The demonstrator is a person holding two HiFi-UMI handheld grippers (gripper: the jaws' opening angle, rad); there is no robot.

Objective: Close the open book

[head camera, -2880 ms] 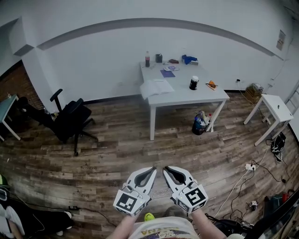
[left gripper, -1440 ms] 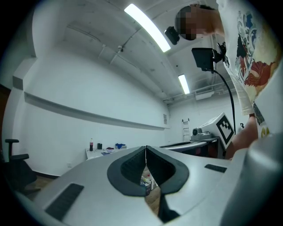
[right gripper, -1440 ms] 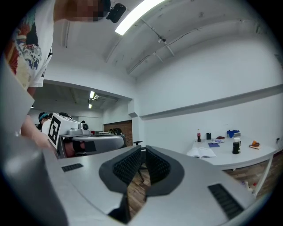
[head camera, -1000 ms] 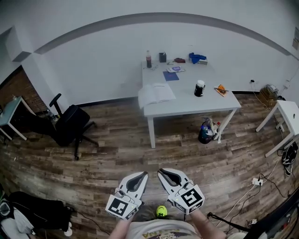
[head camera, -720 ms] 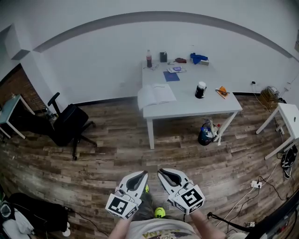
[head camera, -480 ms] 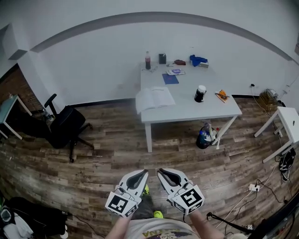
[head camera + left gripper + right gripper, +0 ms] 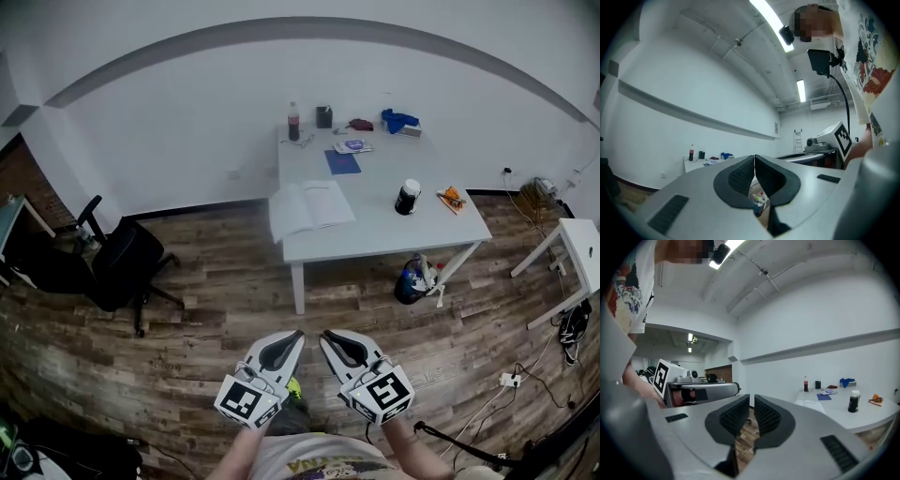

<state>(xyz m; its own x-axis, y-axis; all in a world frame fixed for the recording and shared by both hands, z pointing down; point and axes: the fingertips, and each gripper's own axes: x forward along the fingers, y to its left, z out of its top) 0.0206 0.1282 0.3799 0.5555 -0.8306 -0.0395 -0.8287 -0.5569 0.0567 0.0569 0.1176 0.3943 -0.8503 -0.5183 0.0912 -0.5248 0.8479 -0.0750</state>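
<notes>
Fingers [image 7: 738, 178] of left gripper [image 7: 296, 335] and right gripper [image 7: 326, 336] together, holding nothing | book [image 7: 310, 206] lies open at desk [image 7: 375, 225] corner, well apart across the floor [image 7: 187, 309] | closing not begun; approach and cover-fold remain.

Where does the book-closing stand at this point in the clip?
Done: nothing; the book lies open on the white table. In hand: nothing; the left gripper and right gripper are shut, empty, held over the floor short of the table. Left: walk up, reach the book, fold it closed.
</notes>
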